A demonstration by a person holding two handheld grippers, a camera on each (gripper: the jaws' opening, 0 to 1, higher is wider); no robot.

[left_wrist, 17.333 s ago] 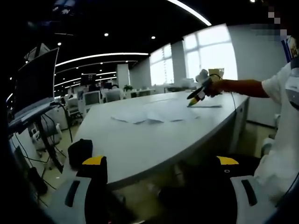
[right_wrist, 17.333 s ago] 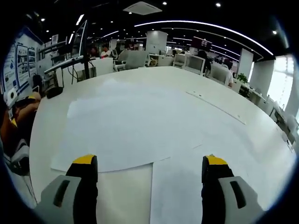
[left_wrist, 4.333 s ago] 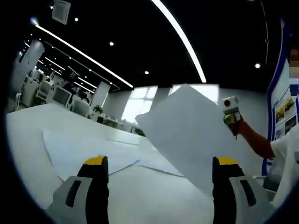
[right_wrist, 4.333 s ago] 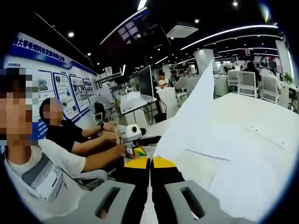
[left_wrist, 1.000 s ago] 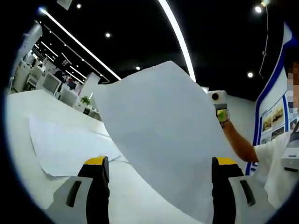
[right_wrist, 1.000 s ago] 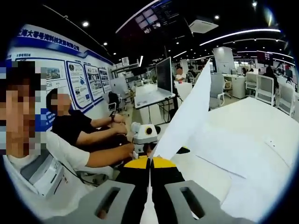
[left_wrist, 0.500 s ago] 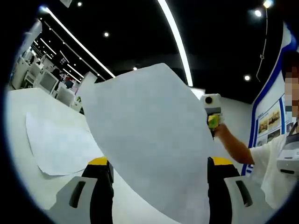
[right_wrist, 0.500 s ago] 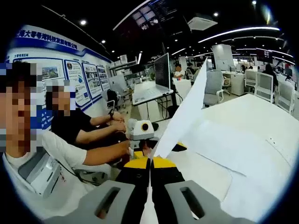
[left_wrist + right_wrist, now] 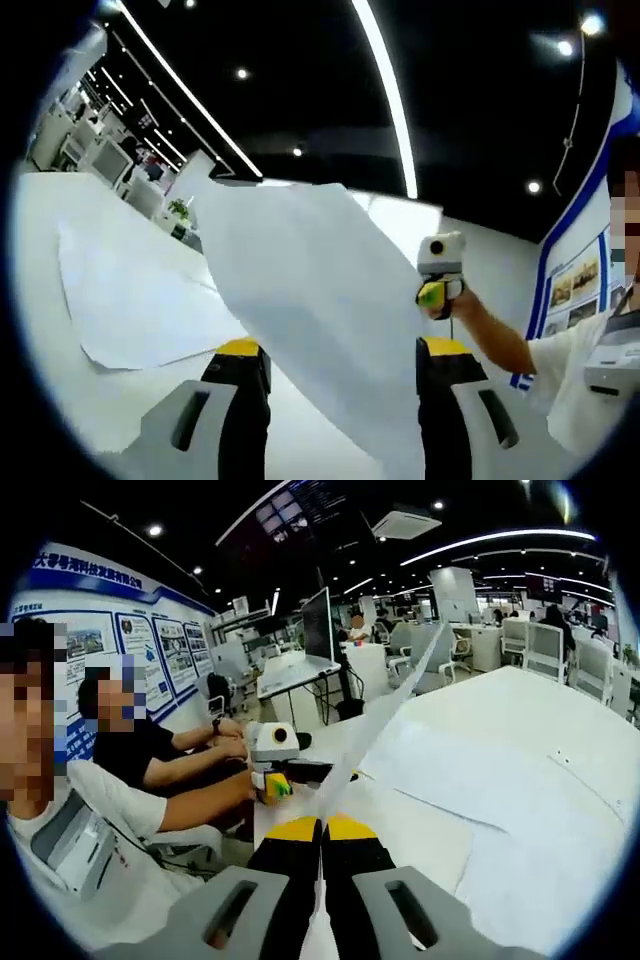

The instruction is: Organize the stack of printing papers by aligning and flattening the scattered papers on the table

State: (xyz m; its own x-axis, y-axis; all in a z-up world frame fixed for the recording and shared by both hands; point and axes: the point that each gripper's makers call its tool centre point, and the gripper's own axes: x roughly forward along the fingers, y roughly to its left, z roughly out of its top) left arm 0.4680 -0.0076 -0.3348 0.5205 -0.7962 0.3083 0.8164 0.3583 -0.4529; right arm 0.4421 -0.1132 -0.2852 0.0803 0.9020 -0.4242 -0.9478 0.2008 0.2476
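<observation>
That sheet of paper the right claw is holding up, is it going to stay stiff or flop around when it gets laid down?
Probably floppy: the lifted sheet, pinched at one edge by the right claw, already curves and droops across the left gripper view. It looks thin and light, so it may drift or slide on the smooth table. The left claw could likely steady it.

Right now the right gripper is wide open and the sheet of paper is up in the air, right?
Not quite. In the right gripper view the right gripper is shut on the sheet of paper, its yellow-tipped jaws pressed together with the edge between them. The sheet is indeed up in the air, above the table.
</observation>
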